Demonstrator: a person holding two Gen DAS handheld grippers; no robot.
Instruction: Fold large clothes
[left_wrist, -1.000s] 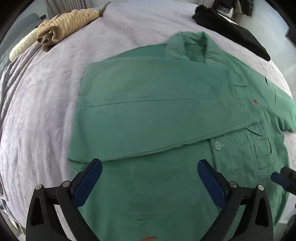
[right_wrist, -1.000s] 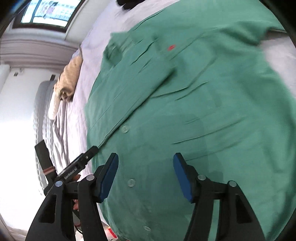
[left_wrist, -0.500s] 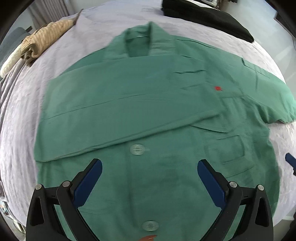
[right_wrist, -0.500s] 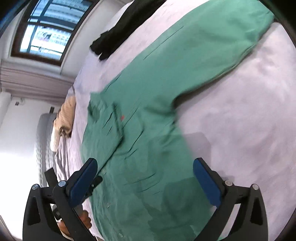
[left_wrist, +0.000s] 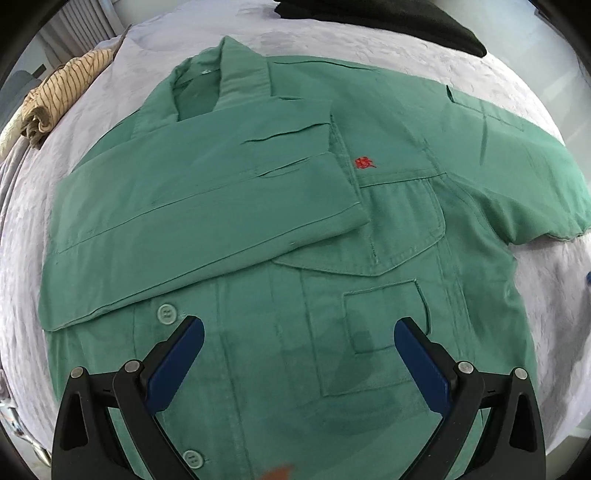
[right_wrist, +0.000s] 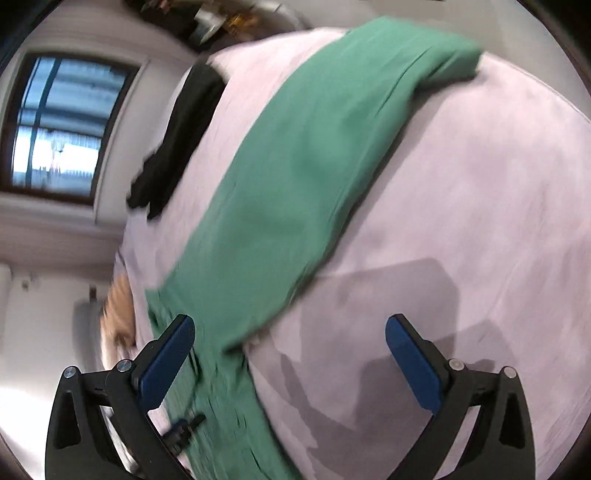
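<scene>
A large green button shirt (left_wrist: 332, 229) lies face up on the pale lilac bed cover (left_wrist: 332, 40). One long sleeve (left_wrist: 207, 206) is folded across its chest; the other sleeve (right_wrist: 314, 147) stretches out flat over the bed. My left gripper (left_wrist: 299, 332) is open and empty, hovering above the shirt's lower front near a pocket. My right gripper (right_wrist: 290, 330) is open and empty, above the bed beside the outstretched sleeve. The right wrist view is blurred.
A striped beige garment (left_wrist: 62, 96) lies rolled at the far left of the bed. A black garment (left_wrist: 388, 18) lies at the far edge and also shows in the right wrist view (right_wrist: 177, 140). A window (right_wrist: 59, 125) is on the wall beyond.
My left gripper has shifted right along the shirt and closer to it. My right gripper has opened wider and swung away from the shirt body toward the outstretched sleeve.
</scene>
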